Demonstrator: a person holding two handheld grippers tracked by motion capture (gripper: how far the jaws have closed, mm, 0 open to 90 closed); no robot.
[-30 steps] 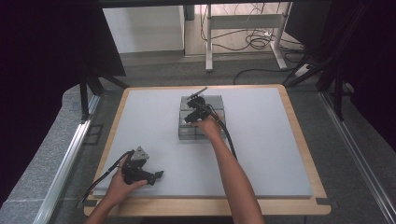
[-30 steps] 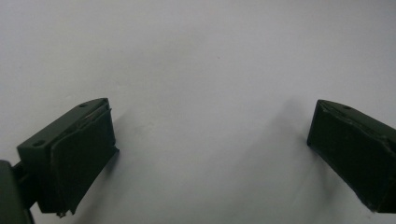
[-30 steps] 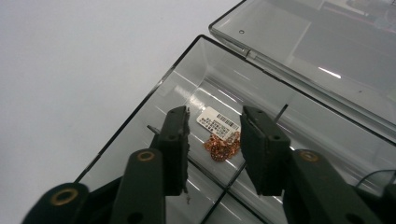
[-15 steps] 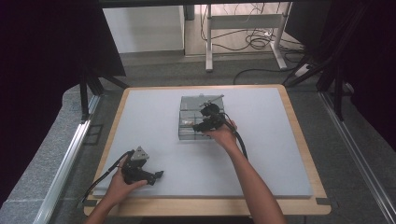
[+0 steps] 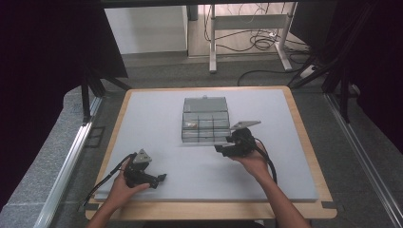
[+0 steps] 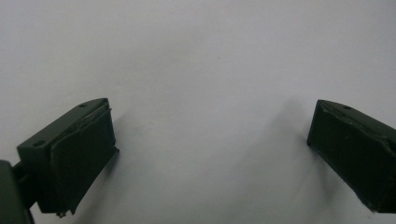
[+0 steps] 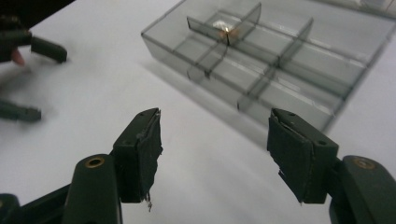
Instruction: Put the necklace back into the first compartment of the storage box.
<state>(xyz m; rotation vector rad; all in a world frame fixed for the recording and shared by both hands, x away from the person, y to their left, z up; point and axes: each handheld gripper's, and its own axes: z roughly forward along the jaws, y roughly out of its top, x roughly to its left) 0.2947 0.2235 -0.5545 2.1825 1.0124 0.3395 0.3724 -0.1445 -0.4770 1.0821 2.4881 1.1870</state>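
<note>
Two grippers in use over a white table mat [image 5: 157,118] on a wood-edged table.

Right gripper [image 5: 219,148]: held in the person's right hand [image 5: 251,159], just in front of the near edge of the compartment box [image 5: 205,119], close to its near right corner but not touching it. Jaws point toward the left gripper. Jaws have just been opening; in the right gripper view [image 7: 212,156] they stand apart with nothing between them, only bare mat below. Grey three-cornered plate on top of it is visible in the high view.

Compartment box: clear grey plastic, lid open and lying flat behind the tray, placed at the middle of the mat toward the far side. Tray is split by dividers into several cells. One small pale item [image 7: 223,27] lies in a cell on the left side of the tray's middle row as the high view shows it [image 5: 191,124]; what it is cannot be told. Remaining cells look bare.

Left gripper [image 5: 161,178]: held in the left hand [image 5: 121,183] near the front left of the mat, well apart from the box. Left gripper view [image 6: 210,154]: jaws spread wide, nothing between them, plain mat beneath. Cable trails off the front left edge.
</note>
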